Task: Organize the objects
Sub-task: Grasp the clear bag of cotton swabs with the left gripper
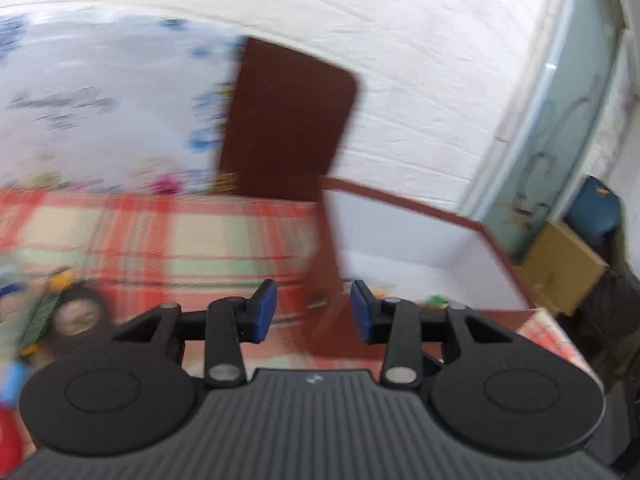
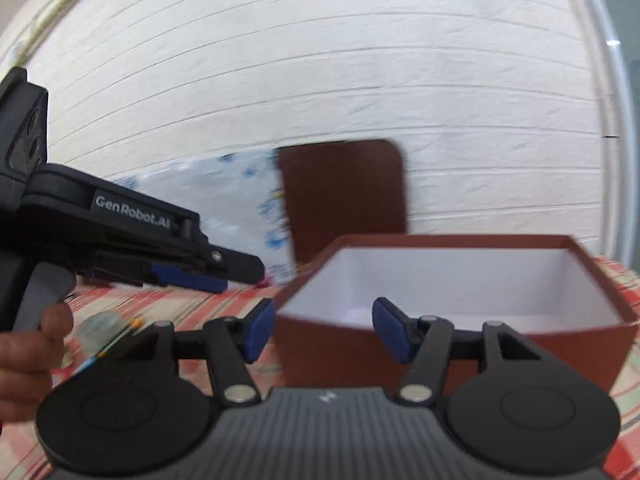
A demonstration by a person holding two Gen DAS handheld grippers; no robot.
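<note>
The brown box (image 2: 460,336) stands just ahead of the right gripper (image 2: 324,330) and the left gripper (image 1: 314,312); both have jaws apart, holding nothing.

Before you: box (image 2: 452,344) on the table (image 2: 168,304), right; lid (image 2: 344,192) behind it against the wall (image 2: 320,60); small items (image 1: 60,312) left.

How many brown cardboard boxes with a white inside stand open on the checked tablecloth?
1. The brown cardboard box with a white inside stands on the red checked tablecloth, right of the dark brown flat lid that leans on the wall. Others may be out of view.
</note>
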